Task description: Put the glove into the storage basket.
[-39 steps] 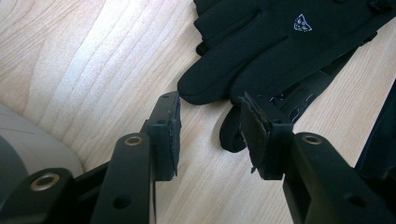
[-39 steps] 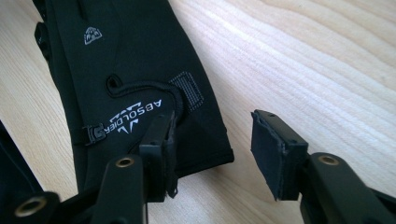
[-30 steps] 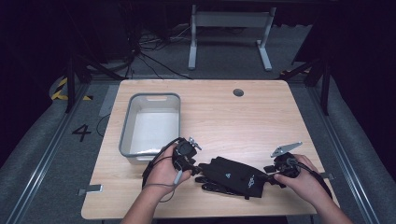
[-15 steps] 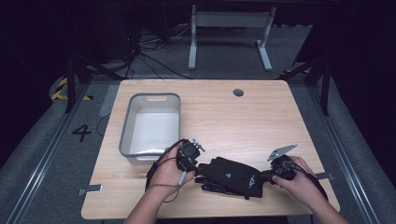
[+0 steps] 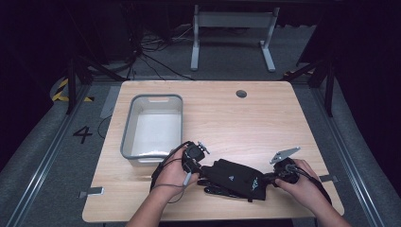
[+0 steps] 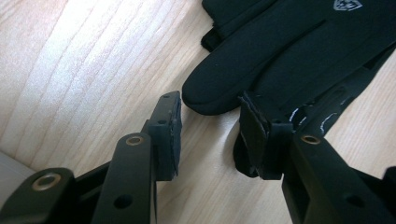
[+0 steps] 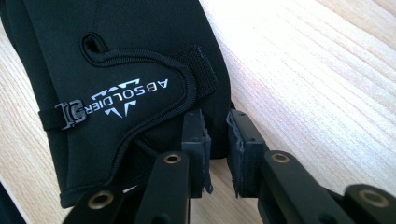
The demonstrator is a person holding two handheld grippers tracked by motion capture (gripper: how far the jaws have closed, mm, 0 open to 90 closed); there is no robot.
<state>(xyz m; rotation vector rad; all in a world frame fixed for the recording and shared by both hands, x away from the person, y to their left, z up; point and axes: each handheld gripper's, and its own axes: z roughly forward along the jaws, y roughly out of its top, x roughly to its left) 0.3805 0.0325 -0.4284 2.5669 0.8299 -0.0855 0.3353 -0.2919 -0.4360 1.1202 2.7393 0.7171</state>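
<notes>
Since the earlier frames, the right gripper (image 5: pixel 273 179) had slid in from the right toward the cuff end of the black gloves (image 5: pixel 236 179) and its jaws had just been closing, from wide to narrow; the left gripper (image 5: pixel 201 171) had shifted only slightly at the fingertip end. Largest in the high view was the wooden table (image 5: pixel 265 123), and on its left half stood the grey bin (image 5: pixel 153 126), well apart from the right hand (image 5: pixel 302 184) and just beyond the left hand (image 5: pixel 172 172). The gloves lay flat near the table's front edge, between the two grippers, stacked one on the other with fingers pointing toward the left gripper. In the right gripper view the jaws stood narrow at the cuff of the gloves (image 7: pixel 121 79), beside the small pull tab (image 7: pixel 201 70); the left pad lay against the cuff edge, while a slim gap of bare wood showed between the pads, so whether cloth was truly pinched could not be told. In the left gripper view the jaws stood about half open, with a rounded glove fingertip (image 6: pixel 210 95) just ahead of the gap; the right pad overlapped the dark fabric, the left pad rested clear over bare wood. A small plastic clip (image 7: pixel 69 114) sat on the cuff strap.
</notes>
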